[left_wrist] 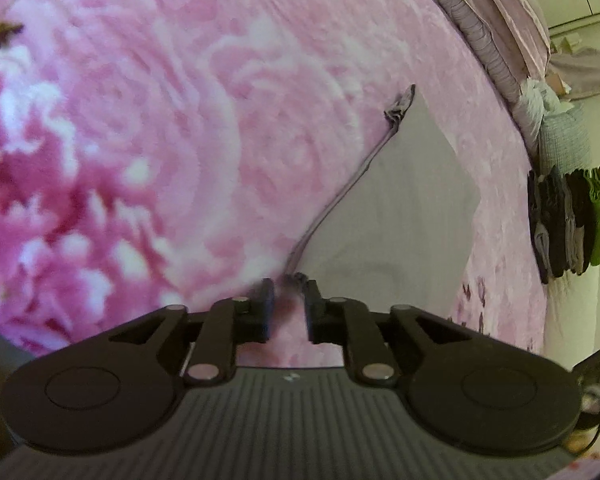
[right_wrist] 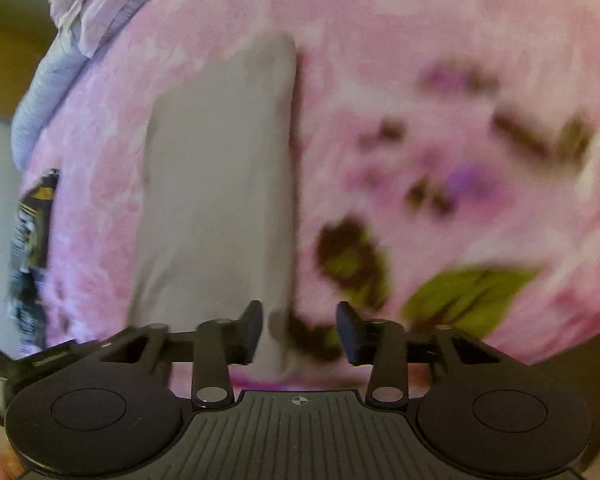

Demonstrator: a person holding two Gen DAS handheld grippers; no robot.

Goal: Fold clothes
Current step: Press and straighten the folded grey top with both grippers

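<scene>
Grey folded cloth garment (left_wrist: 400, 208) lies on the pink floral bedspread (left_wrist: 160, 120), stretching toward twelve o'clock from both grippers: left gripper (left_wrist: 289, 294) narrowly parted at its corner, right gripper (right_wrist: 298, 320) wide, gripping nothing.

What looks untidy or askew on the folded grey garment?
The flat grey folded garment lies smooth on the pink floral blanket, but its seamed edge bunches into a small crumpled lump at the far corner. Nothing else stands out.
</scene>
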